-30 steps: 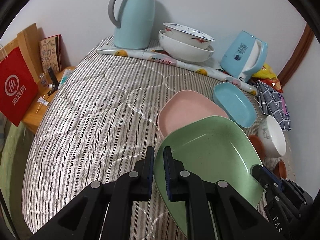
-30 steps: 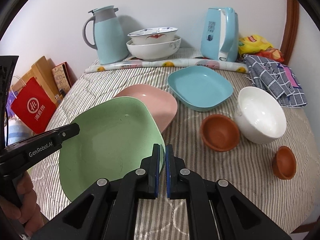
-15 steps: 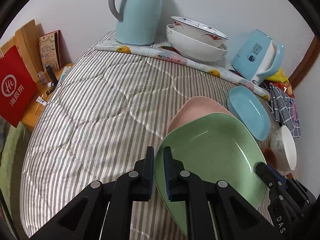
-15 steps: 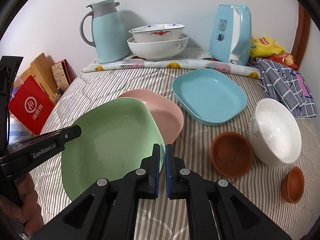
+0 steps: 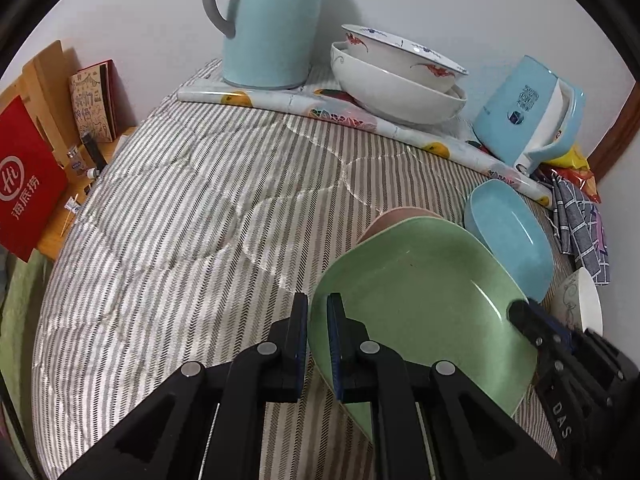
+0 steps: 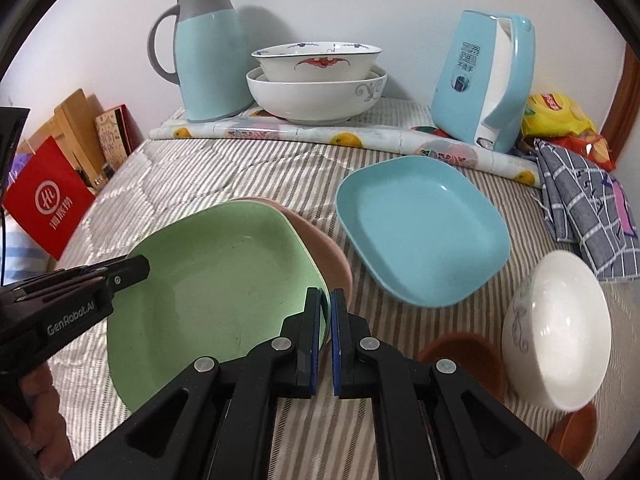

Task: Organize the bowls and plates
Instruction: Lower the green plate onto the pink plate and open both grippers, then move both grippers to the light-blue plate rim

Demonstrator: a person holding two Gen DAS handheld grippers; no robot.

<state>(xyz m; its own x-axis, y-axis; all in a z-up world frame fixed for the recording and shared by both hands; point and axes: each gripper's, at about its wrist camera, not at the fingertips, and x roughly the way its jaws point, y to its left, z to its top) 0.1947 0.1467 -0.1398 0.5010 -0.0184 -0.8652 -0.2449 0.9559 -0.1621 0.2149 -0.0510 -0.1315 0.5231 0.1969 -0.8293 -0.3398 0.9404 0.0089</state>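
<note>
A green plate [image 5: 416, 300] [image 6: 216, 292] hangs between both grippers, just above a pink plate [image 6: 324, 248] [image 5: 396, 216] that it mostly covers. My left gripper [image 5: 318, 300] is shut on the green plate's left rim, and my right gripper [image 6: 325, 294] is shut on its right rim. Each gripper also shows in the other's view, the left [image 6: 140, 268] and the right [image 5: 520, 308]. A blue plate [image 6: 420, 228] lies to the right of the pink one. Nearer me on the right stand a white bowl [image 6: 560, 328] and two brown bowls [image 6: 460, 356], partly hidden.
Two stacked white bowls [image 6: 316, 80], a light blue jug [image 6: 212, 52] and a blue kettle [image 6: 484, 80] line the back by the wall. A checked cloth [image 6: 588, 200] and snack bags lie at the right. A red bag [image 5: 28, 184] stands beyond the striped cover's left edge.
Both grippers have carried the green plate forward and a little down, so it now covers most of the pink plate. Both grips are unchanged.
</note>
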